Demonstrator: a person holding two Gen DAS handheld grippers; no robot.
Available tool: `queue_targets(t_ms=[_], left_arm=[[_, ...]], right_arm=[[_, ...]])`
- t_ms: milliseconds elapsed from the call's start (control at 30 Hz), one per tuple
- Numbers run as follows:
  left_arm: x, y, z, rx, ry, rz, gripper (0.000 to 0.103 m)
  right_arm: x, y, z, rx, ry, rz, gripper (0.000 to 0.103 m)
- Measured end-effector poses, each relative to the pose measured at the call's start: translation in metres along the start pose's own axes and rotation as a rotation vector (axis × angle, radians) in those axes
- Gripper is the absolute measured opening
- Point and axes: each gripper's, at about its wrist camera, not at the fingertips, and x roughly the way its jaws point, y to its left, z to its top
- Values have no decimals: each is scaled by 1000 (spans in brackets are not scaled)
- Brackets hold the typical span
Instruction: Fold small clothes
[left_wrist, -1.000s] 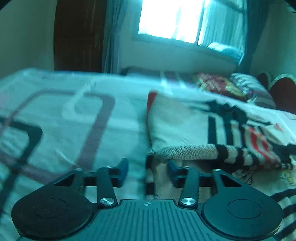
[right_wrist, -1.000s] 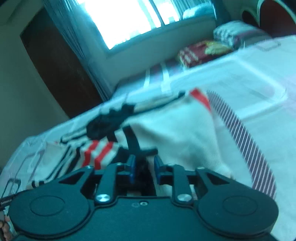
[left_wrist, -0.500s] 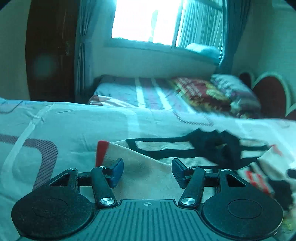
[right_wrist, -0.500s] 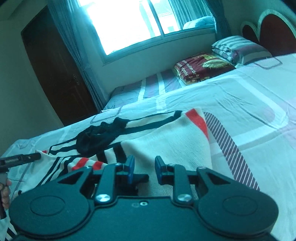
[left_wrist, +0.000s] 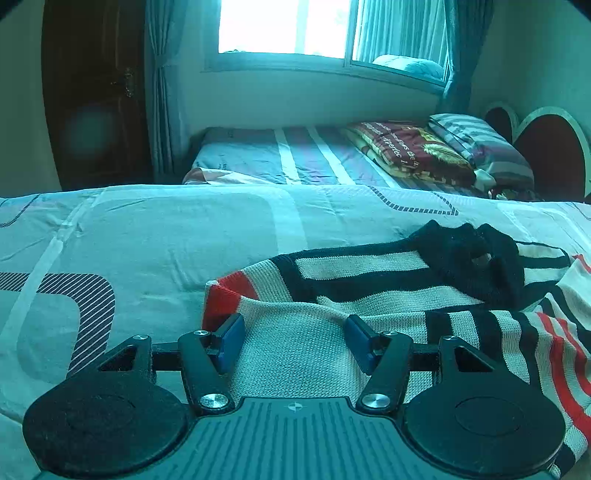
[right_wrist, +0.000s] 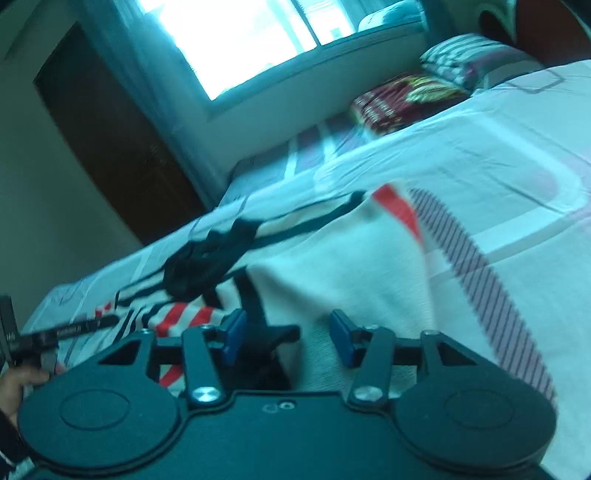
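Note:
A small knitted sweater (left_wrist: 369, 266), cream with navy and red stripes and a black collar (left_wrist: 476, 258), lies on the bed. My left gripper (left_wrist: 295, 332) stands open over the sweater's near left corner, by its red edge. Cream cloth lies between the pads, which do not press on it. In the right wrist view the sweater (right_wrist: 351, 258) lies folded over itself. My right gripper (right_wrist: 287, 328) is opening, its blue pads apart over a navy stripe and clear of the cloth. The left gripper (right_wrist: 66, 326) and the hand (right_wrist: 14, 384) holding it show at the far left.
The bedsheet (left_wrist: 166, 240) is pale with grey striped shapes and spreads wide to the left. Beyond it lies a second bed (left_wrist: 295, 155) with a dark red pillow (left_wrist: 413, 151) and a striped pillow (left_wrist: 480, 144). A headboard (left_wrist: 550, 147) stands at the right and a dark door (left_wrist: 92, 92) at the left.
My right gripper was shut on a dark-striped fold of the sweater and has opened off it. My left gripper has travelled along the sweater to its red-edged corner.

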Motion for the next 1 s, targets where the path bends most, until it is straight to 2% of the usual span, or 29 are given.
queue_targets(t_ms=[100, 133, 233, 300, 433, 500, 533, 600, 733, 833, 867, 933, 1000], left_arm=[[1, 1, 0, 10, 2, -5, 61], [1, 1, 0, 15, 2, -7, 61], [2, 1, -1, 33, -4, -5, 64], [2, 2, -1, 45, -10, -8, 65], [2, 4, -1, 49, -11, -18, 67], [1, 5, -2, 51, -18, -19, 67], [-1, 4, -2, 47, -21, -12, 67], [-14, -4, -3, 62, -31, 18, 67], [-60, -26, -26, 69, -114, 31, 67], [-59, -38, -53, 120, -64, 82, 67], [-59, -39, -61, 130, -87, 92, 67], [-61, -36, -59, 116, -86, 88, 67], [-65, -33, -54, 113, -80, 92, 67]], right_arm=[[11, 16, -4, -122, 48, -48, 24], [11, 19, -5, -163, 36, -83, 9], [6, 18, -5, -184, 29, -120, 3], [1, 18, -7, -190, 25, -132, 2], [-13, 10, -4, -122, -13, -99, 1], [-14, 3, -2, -87, -17, -112, 13], [-14, -1, -3, -68, -5, -109, 28], [-18, -7, -6, -24, 17, -54, 30], [-18, -6, -14, 20, 55, 44, 38], [-9, 4, -20, -2, 73, 28, 38], [-9, 7, -21, -10, 75, 32, 31], [-10, 16, -21, -58, 79, 25, 8], [-19, 25, -21, -106, 44, 8, 8]])
